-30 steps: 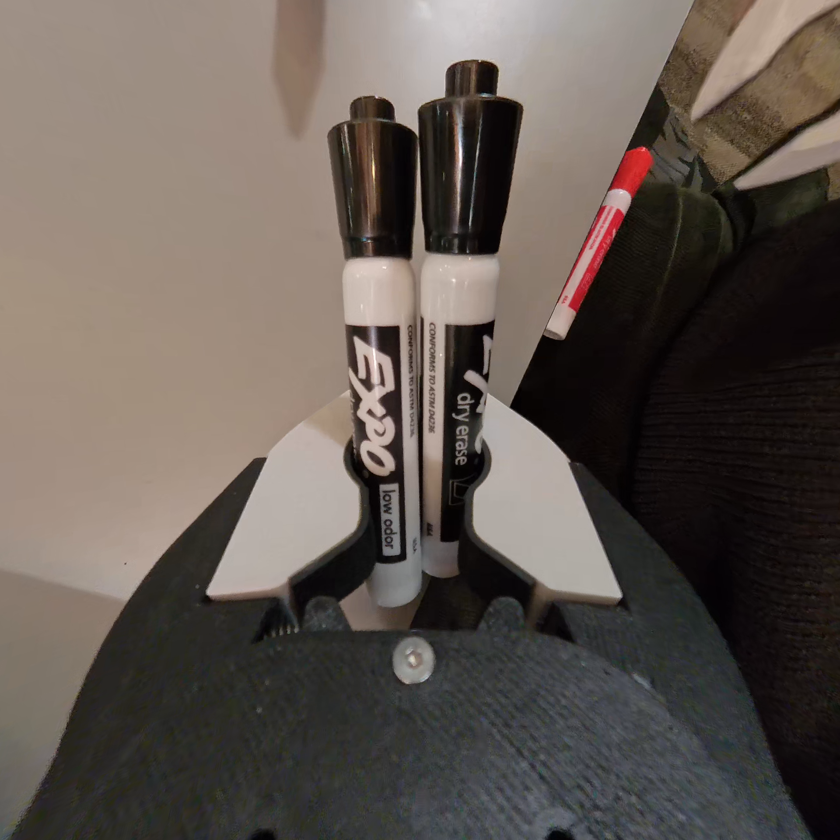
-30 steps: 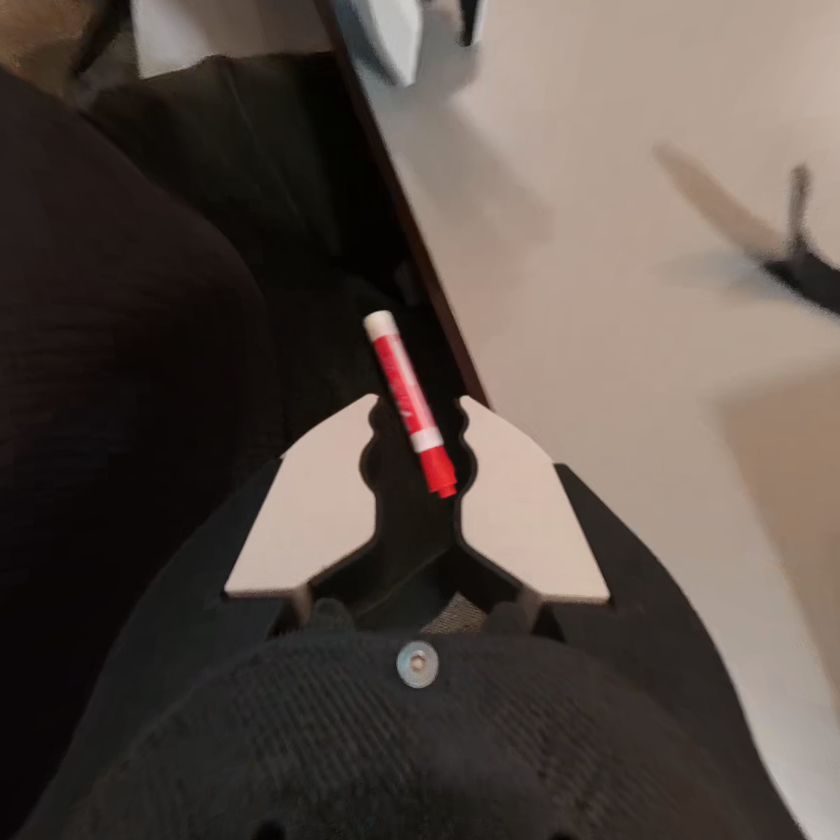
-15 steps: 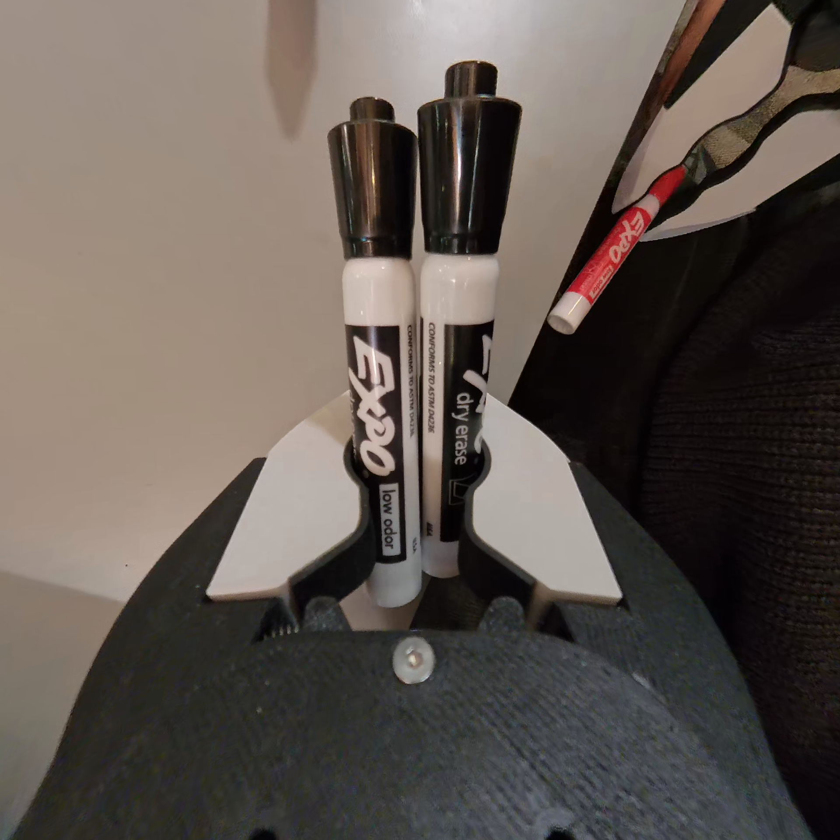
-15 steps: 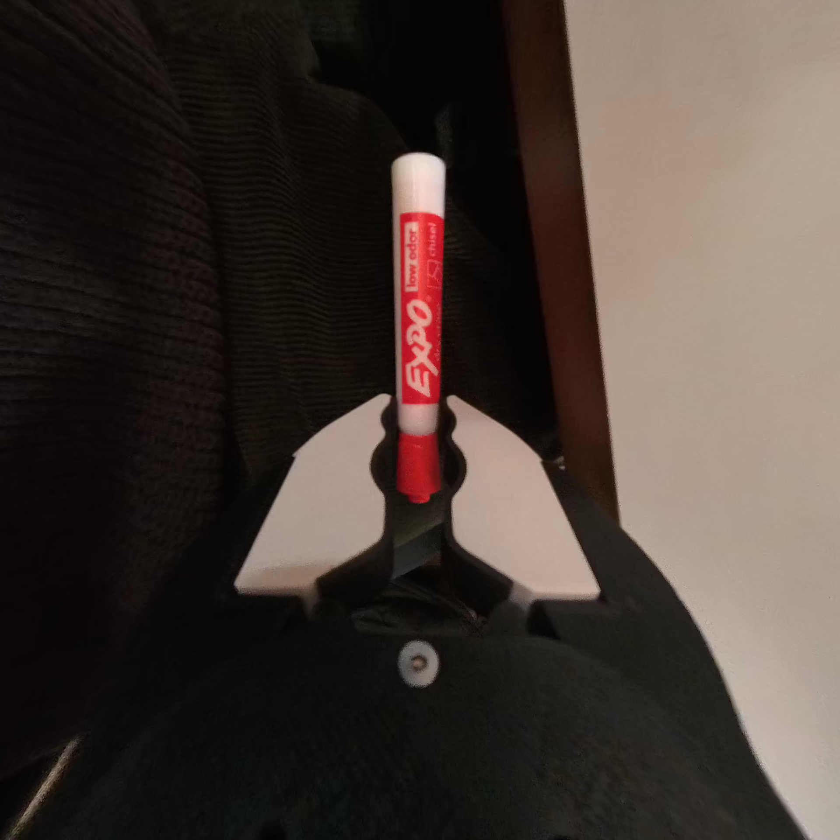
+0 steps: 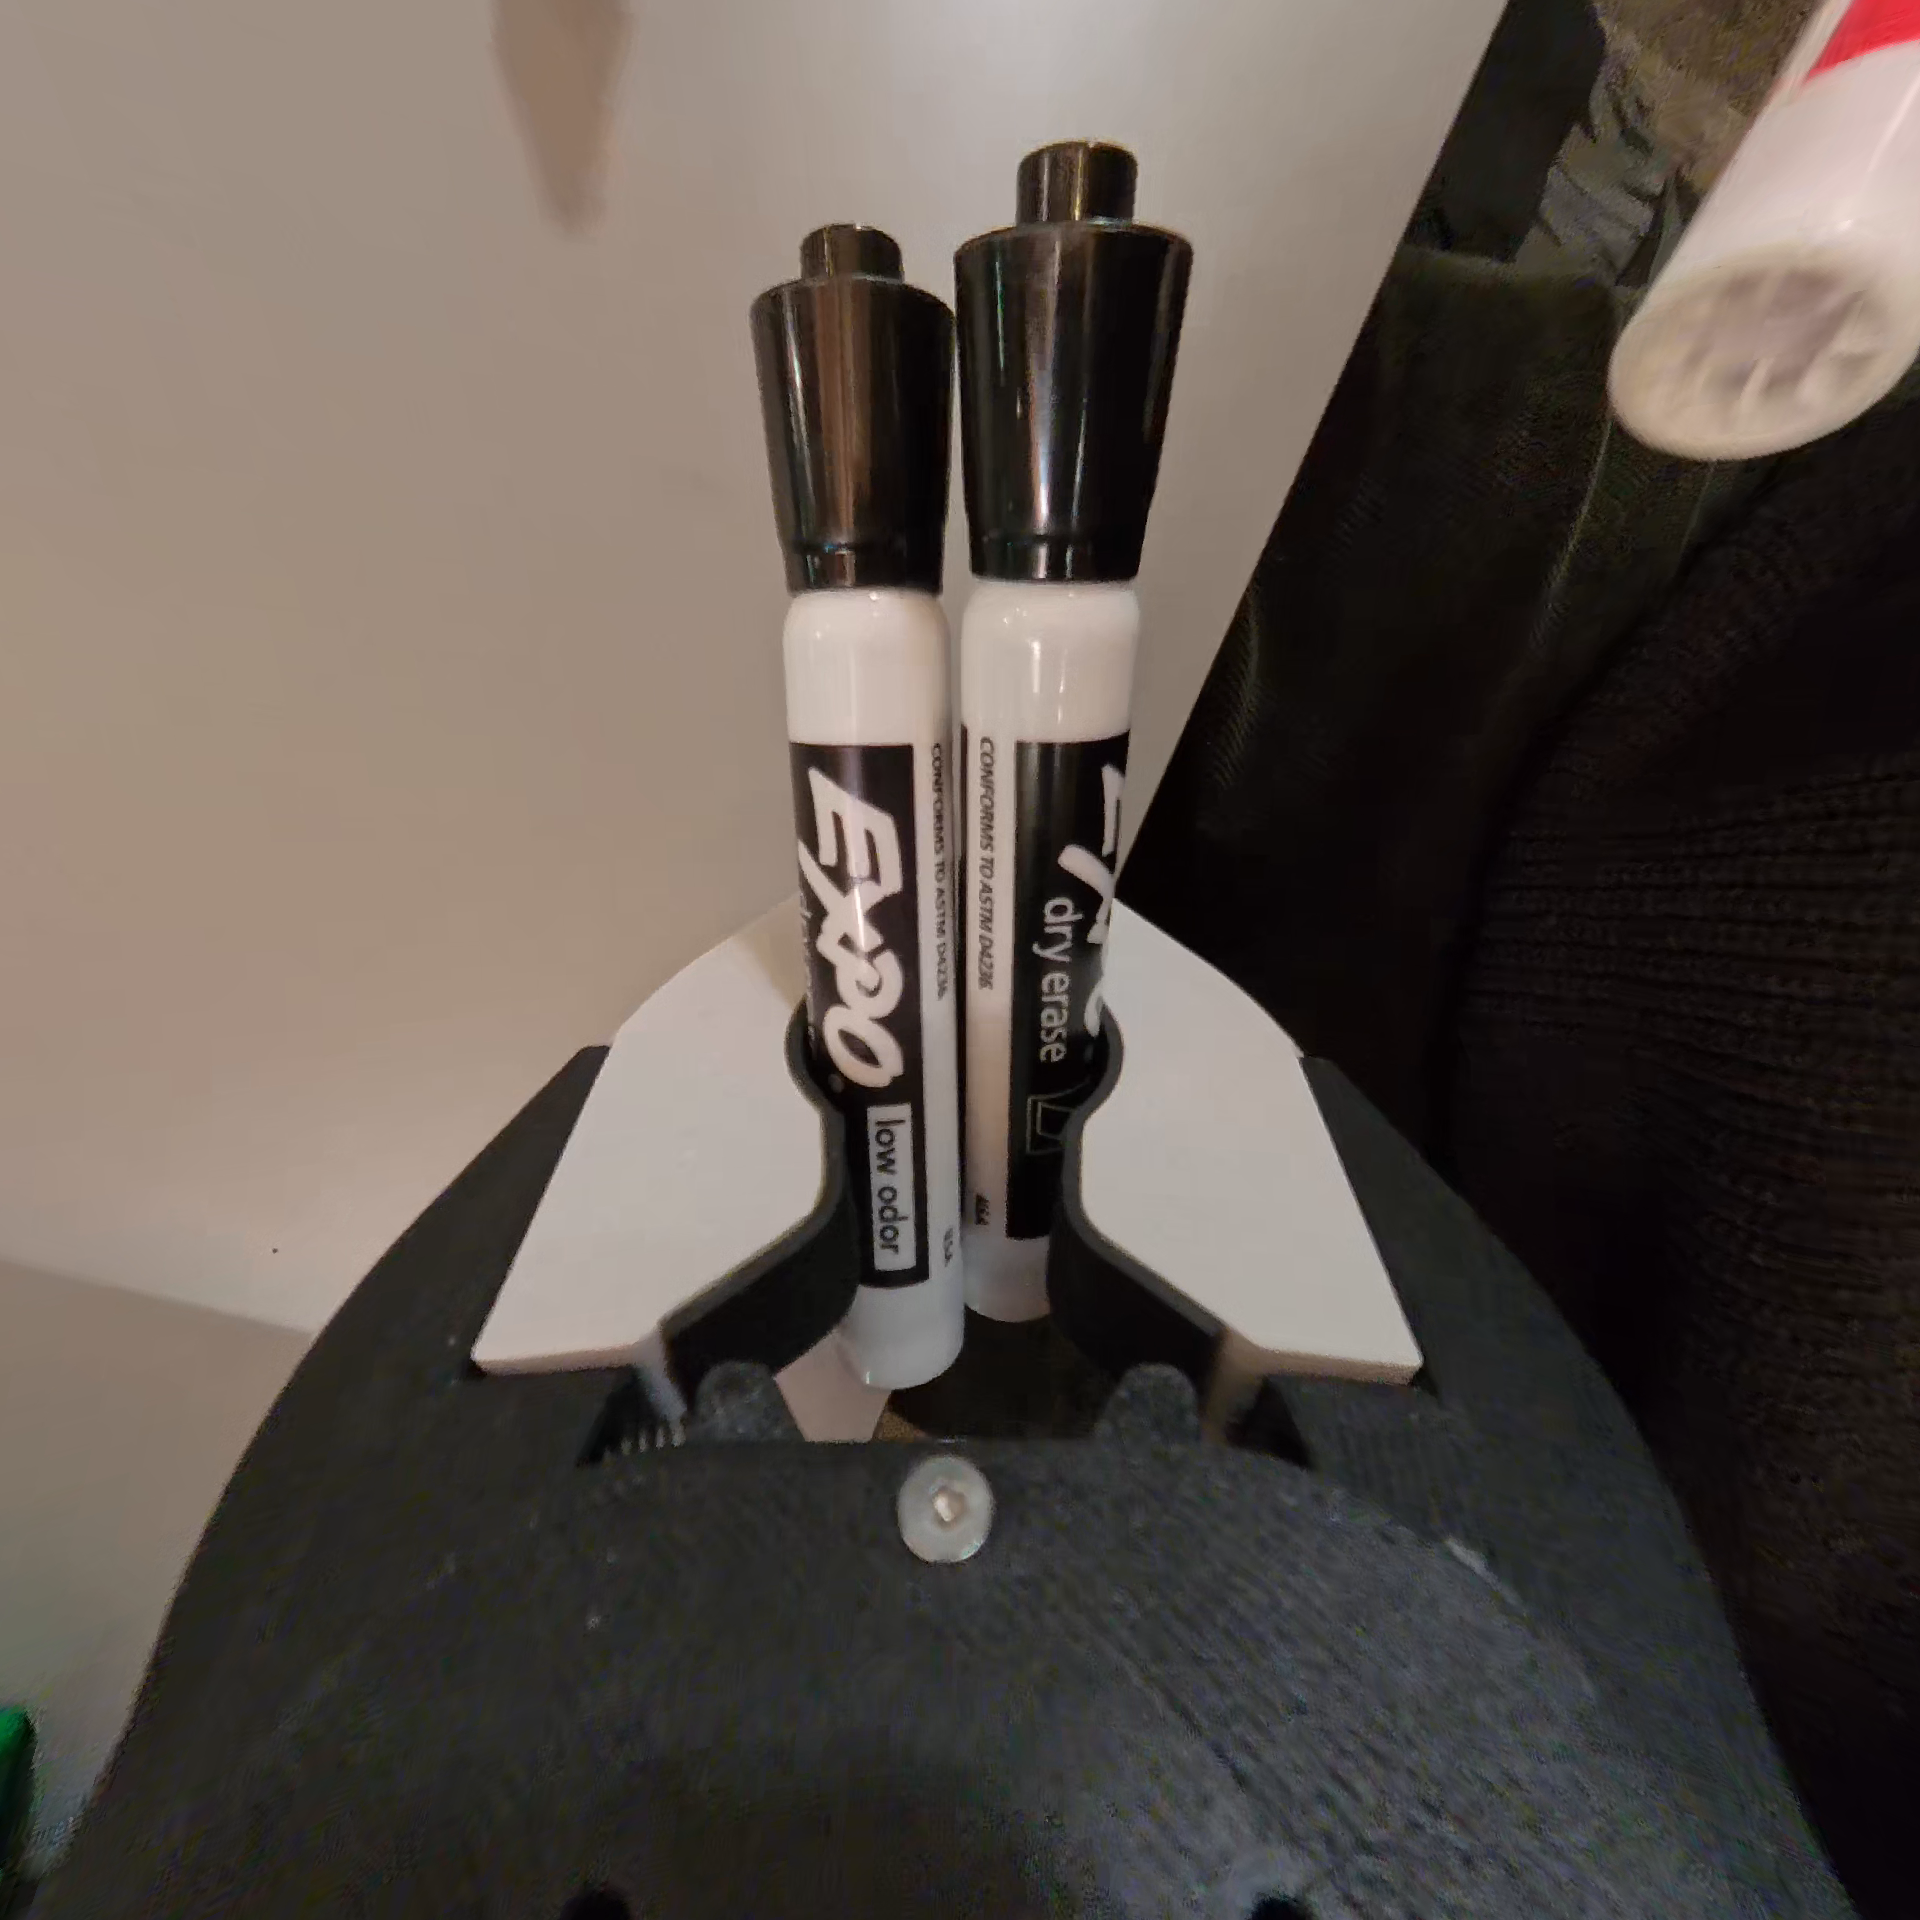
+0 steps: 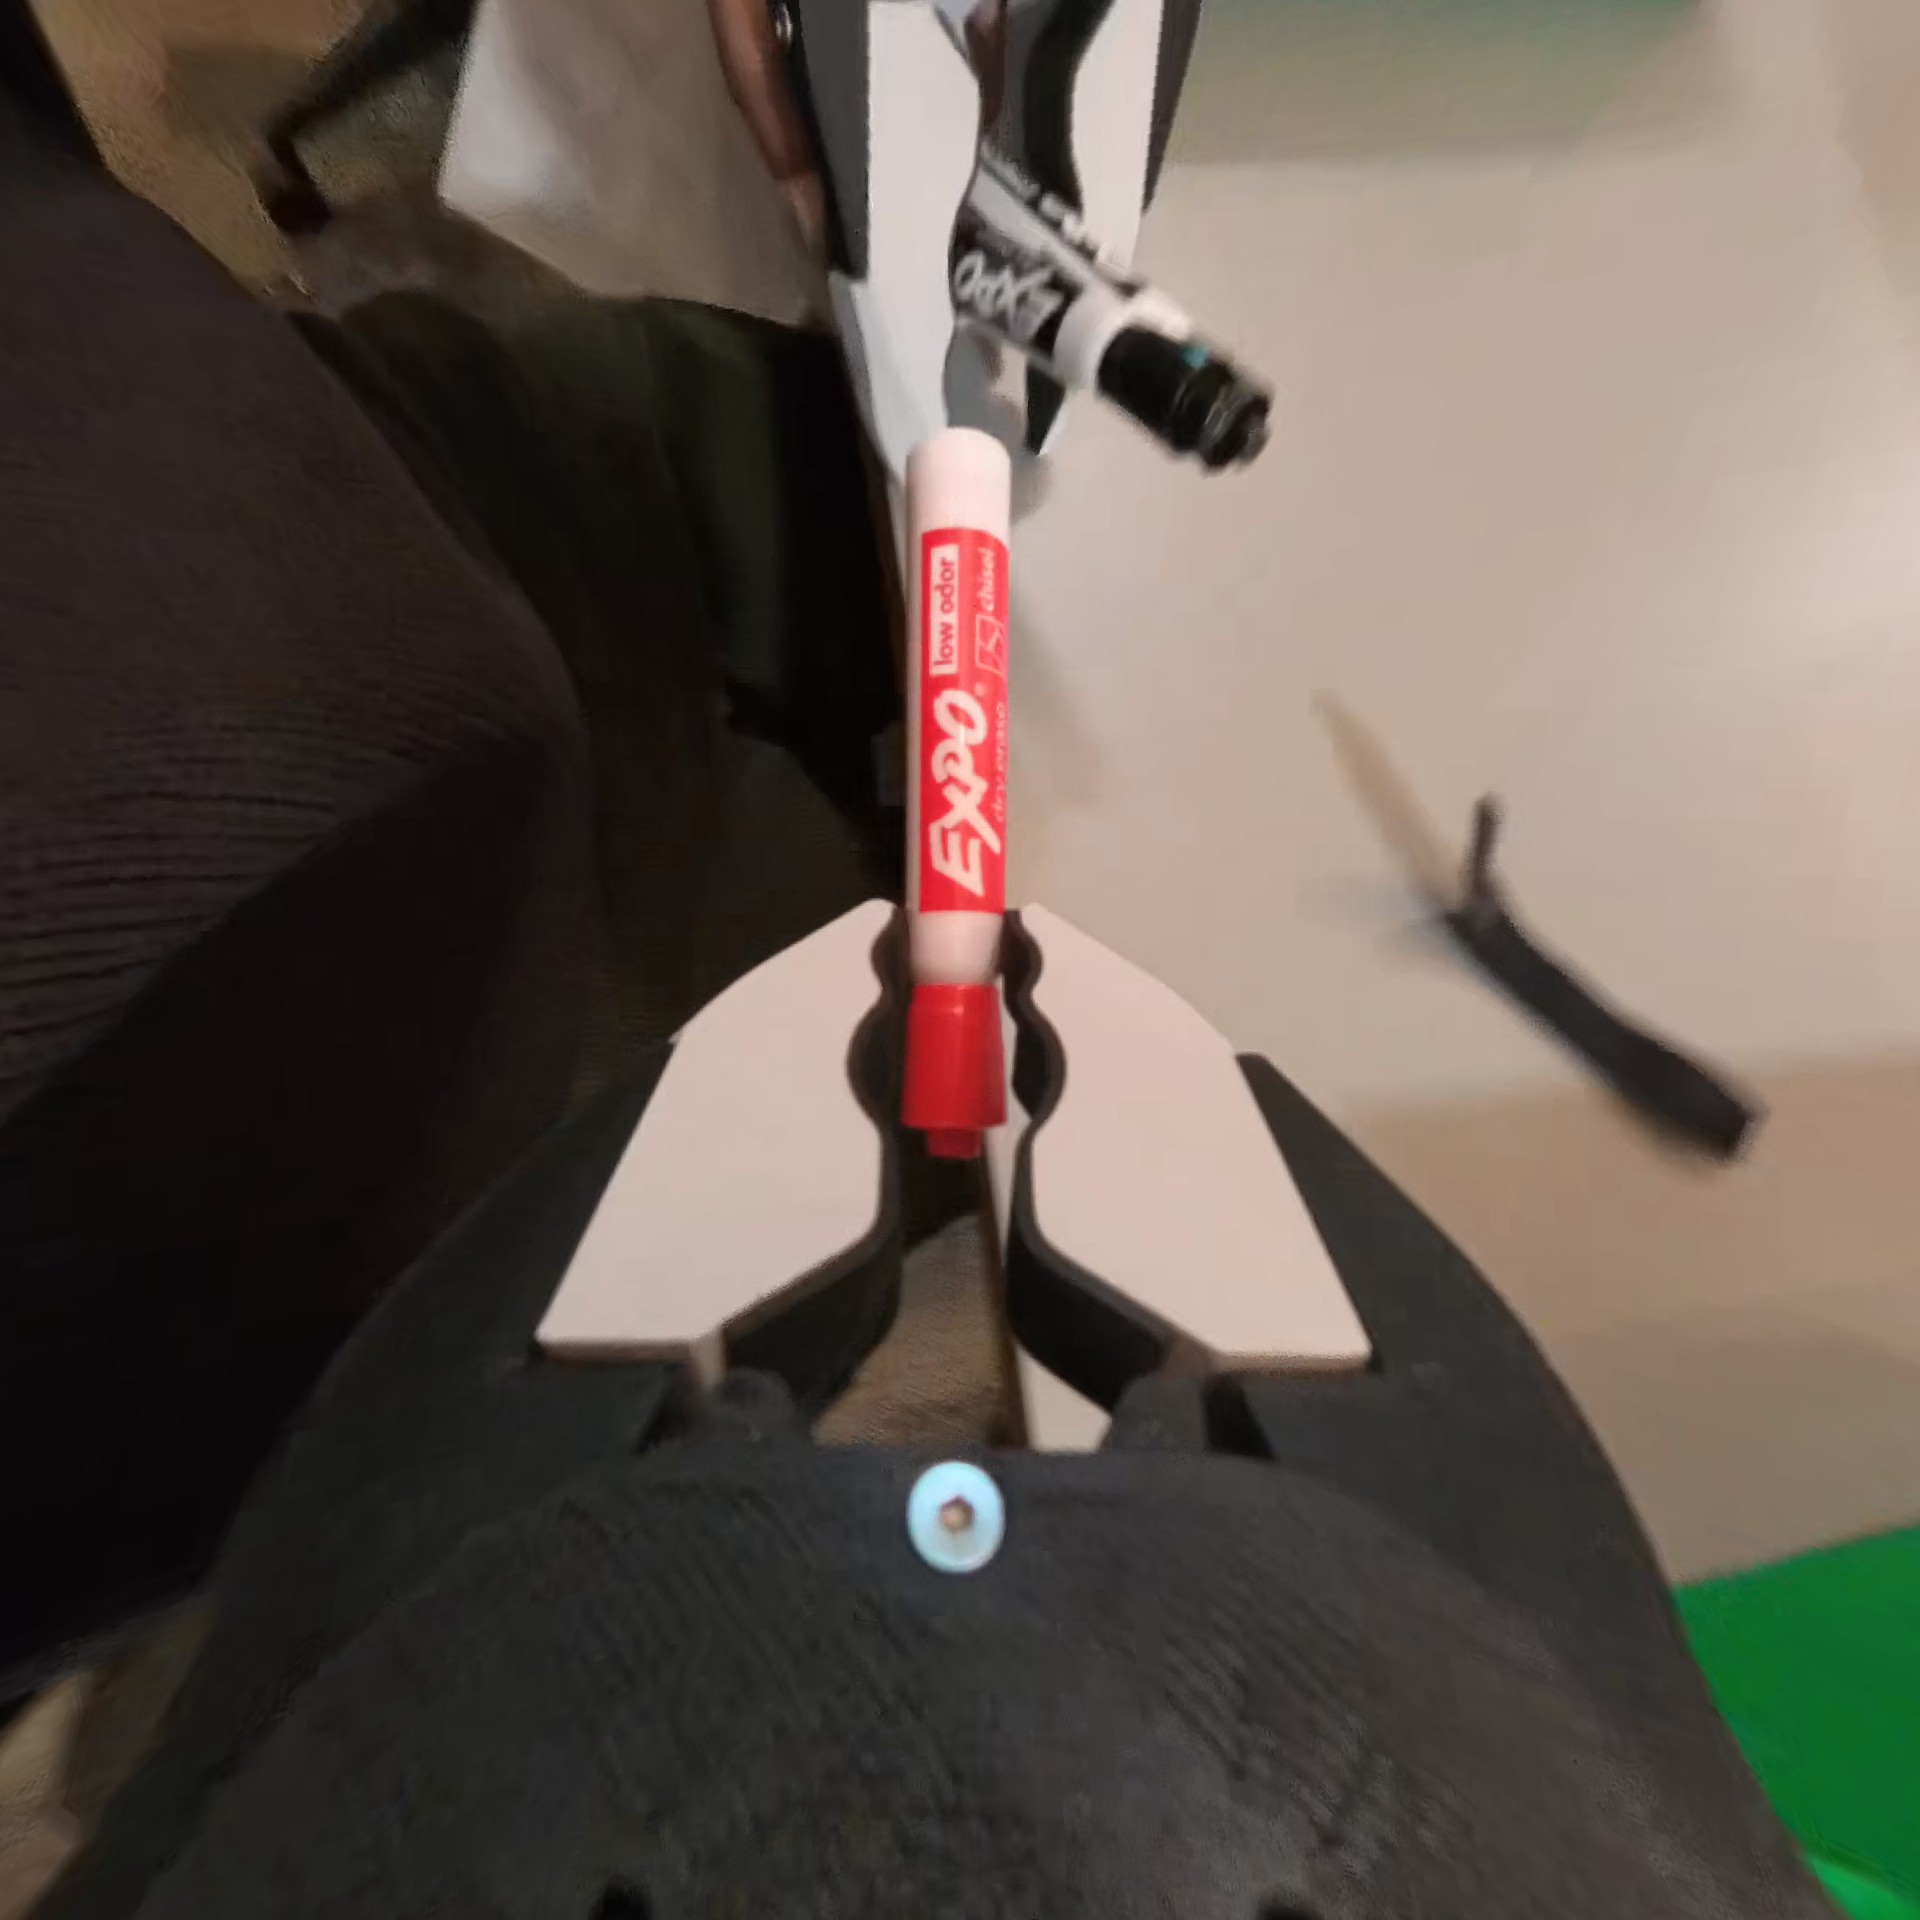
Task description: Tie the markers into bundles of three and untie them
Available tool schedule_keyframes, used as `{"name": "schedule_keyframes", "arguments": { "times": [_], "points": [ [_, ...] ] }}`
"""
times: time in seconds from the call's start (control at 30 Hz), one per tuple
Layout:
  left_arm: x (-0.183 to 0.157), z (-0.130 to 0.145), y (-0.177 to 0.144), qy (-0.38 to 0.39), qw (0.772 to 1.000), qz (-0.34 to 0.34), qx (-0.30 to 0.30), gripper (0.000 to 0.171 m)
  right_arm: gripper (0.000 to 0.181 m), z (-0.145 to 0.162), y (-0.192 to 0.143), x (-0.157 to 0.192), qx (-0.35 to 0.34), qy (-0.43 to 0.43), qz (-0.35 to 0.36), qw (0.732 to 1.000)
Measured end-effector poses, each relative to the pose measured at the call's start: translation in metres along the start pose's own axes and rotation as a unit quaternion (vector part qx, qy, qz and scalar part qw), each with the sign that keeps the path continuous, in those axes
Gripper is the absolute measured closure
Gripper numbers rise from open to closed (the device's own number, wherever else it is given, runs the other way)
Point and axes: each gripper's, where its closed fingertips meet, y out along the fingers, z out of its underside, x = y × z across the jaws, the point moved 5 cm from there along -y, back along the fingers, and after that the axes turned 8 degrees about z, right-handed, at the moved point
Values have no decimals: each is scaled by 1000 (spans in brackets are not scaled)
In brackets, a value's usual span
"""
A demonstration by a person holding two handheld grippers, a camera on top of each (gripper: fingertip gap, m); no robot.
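Left gripper (image 5: pixel 951 997) is clamping two black markers (image 5: pixel 961 831) side by side for me, caps pointing out over the white table (image 5: pixel 312 623). Right gripper (image 6: pixel 951 935) is pinching the red marker (image 6: pixel 956 727) near its cap.

Two markers (image 5: pixel 956 779) are white with black caps and black labels; a third marker (image 6: pixel 958 790) is white and red (cap red too). The fabric (image 5: pixel 1662 1039) is dark, ribbed.

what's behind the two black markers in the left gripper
Behind the two black markers, clamped in the left gripper, lies a plain pale surface. The strip directly behind them is hidden.
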Motion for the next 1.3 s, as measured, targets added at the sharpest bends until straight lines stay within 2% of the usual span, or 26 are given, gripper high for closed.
{"name": "schedule_keyframes", "arguments": {
  "times": [0.13, 0.23, 0.63, 0.83, 0.93, 1.1, 1.3],
  "points": [
    [-10, -1, 3, 16, 1000, -2, 22, 129, 163, -38, 9, -7, 20, -141, 28, 989],
    [-17, -2, 4, 15, 1000, 8, 27, 129, 163, -58, 22, -8, 31, -216, 34, 975],
    [-33, -3, 10, 38, 998, 18, 43, 129, 163, -72, 48, -6, 94, -388, 92, 912],
    [-33, -4, 10, 36, 998, 19, 41, 130, 163, -77, 50, -7, 104, -405, 96, 903],
    [-37, -6, 12, 37, 998, 27, 37, 129, 163, -82, 51, 3, 89, -409, 83, 904],
    [-38, -6, 12, 32, 998, 33, 37, 130, 163, -78, 54, 0, 104, -425, 116, 892],
    [-38, -5, 11, 28, 998, 33, 41, 129, 158, -77, 50, 1, 84, -392, 101, 911]
  ]
}}
